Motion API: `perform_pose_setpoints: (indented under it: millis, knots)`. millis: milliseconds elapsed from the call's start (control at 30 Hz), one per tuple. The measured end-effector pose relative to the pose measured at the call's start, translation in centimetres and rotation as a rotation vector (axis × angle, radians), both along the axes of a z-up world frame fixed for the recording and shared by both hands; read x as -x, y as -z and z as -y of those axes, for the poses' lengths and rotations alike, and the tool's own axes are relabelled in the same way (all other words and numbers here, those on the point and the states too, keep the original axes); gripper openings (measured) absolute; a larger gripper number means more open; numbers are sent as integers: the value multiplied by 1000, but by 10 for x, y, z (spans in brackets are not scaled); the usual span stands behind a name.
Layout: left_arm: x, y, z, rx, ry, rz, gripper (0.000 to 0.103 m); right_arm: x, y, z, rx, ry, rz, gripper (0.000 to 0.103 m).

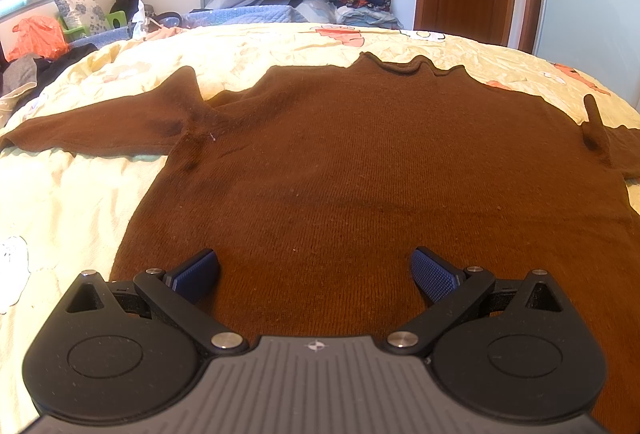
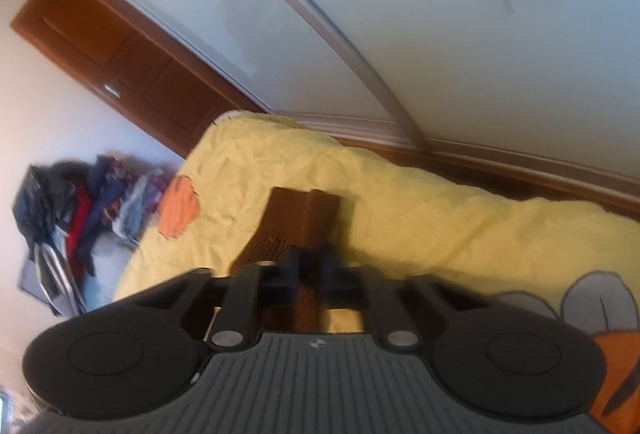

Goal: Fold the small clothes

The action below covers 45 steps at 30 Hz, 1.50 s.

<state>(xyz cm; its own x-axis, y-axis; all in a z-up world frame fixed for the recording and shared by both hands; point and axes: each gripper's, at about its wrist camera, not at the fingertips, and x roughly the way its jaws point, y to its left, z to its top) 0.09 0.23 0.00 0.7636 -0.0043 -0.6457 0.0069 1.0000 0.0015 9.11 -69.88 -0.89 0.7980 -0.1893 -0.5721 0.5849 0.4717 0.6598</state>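
Brown sweater (image 1: 360, 162) flat; left gripper (image 1: 315, 274) spread; right gripper (image 2: 310, 266) pinching sleeve (image 2: 296, 222).

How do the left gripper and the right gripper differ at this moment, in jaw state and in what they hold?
The left gripper has its jaws spread wide and grips nothing; the right gripper is shut on the brown sweater's cuff. The left looks level over the flat sweater body; the right's view is rolled and blurred. Both are above the yellow bedspread.
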Motion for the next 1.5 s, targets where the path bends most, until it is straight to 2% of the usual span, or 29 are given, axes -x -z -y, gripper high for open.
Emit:
perform_pose_setpoints:
  millis: [67, 133, 233, 333, 467, 633, 700, 733, 767, 833, 867, 967, 1000, 1033, 1100, 1133, 1167, 1200, 1233, 1300, 1333, 1400, 1433, 1467, 1500]
  knots:
    - [0, 0, 0, -1, 0, 0, 103, 11, -7, -2, 6, 13, 18, 10]
    - [0, 0, 0, 1, 0, 0, 103, 26, -22, -14, 39, 1, 59, 10]
    - [-1, 0, 1, 4, 2, 0, 103, 49, -55, -44, 146, -58, 103, 10]
    - [-2, 0, 0, 10, 3, 0, 103, 76, -90, -90, 238, -133, 188, 11]
    - [-1, 0, -1, 13, 3, 0, 103, 83, -119, -192, 220, -349, 330, 11]
    - [-1, 0, -1, 12, 7, 0, 103, 46, -135, -369, 79, -775, 441, 11]
    - [0, 0, -1, 8, 13, -1, 103, 32, -136, -429, -53, -942, 409, 25]
    - [0, 0, -2, 7, 17, -1, 103, 30, -136, -450, -98, -991, 376, 48]
    - [0, 0, -2, 8, 21, -2, 103, 34, -136, -462, -102, -1001, 376, 69]
    - [0, -1, -3, 10, 31, -5, 103, 56, -133, -469, -22, -955, 418, 77]
    - [0, -1, -4, 11, 41, -9, 103, 65, -127, -465, 18, -935, 407, 76]
    - [-3, -9, -13, 41, 100, -54, 103, 93, -88, -441, 135, -873, 273, 76]
    - [-6, -13, -19, 80, 110, -66, 103, 106, -72, -433, 186, -854, 220, 77]
    - [-12, -20, -28, 156, 107, -71, 103, 116, -59, -423, 238, -841, 170, 77]
    - [-28, -30, -48, 323, 65, -75, 103, 137, -36, -406, 298, -809, 108, 77]
    - [-42, -32, -61, 431, 27, -79, 103, 146, -26, -404, 310, -799, 108, 74]
    - [-55, -32, -72, 513, -15, -82, 103, 157, -22, -402, 317, -787, 156, 73]
    - [-65, -30, -79, 562, -53, -78, 103, 155, -21, -406, 299, -783, 154, 74]
    - [-79, -25, -88, 591, -111, -75, 103, 153, -20, -409, 298, -784, 153, 77]
    - [-99, -15, -96, 581, -220, -99, 102, 152, -20, -420, 329, -805, 155, 85]
    - [-103, -15, -97, 576, -244, -61, 100, 151, -19, -423, 343, -827, 156, 93]
    - [-110, -14, -93, 550, -269, -59, 80, 142, -17, -432, 368, -856, 149, 99]
    - [-114, -14, -89, 519, -270, -65, 55, 142, -17, -433, 372, -860, 148, 100]
    - [-117, -14, -84, 468, -276, -66, 21, 141, -17, -432, 366, -861, 153, 100]
    - [-120, -14, -80, 431, -276, -71, 6, 141, -16, -430, 352, -860, 161, 100]
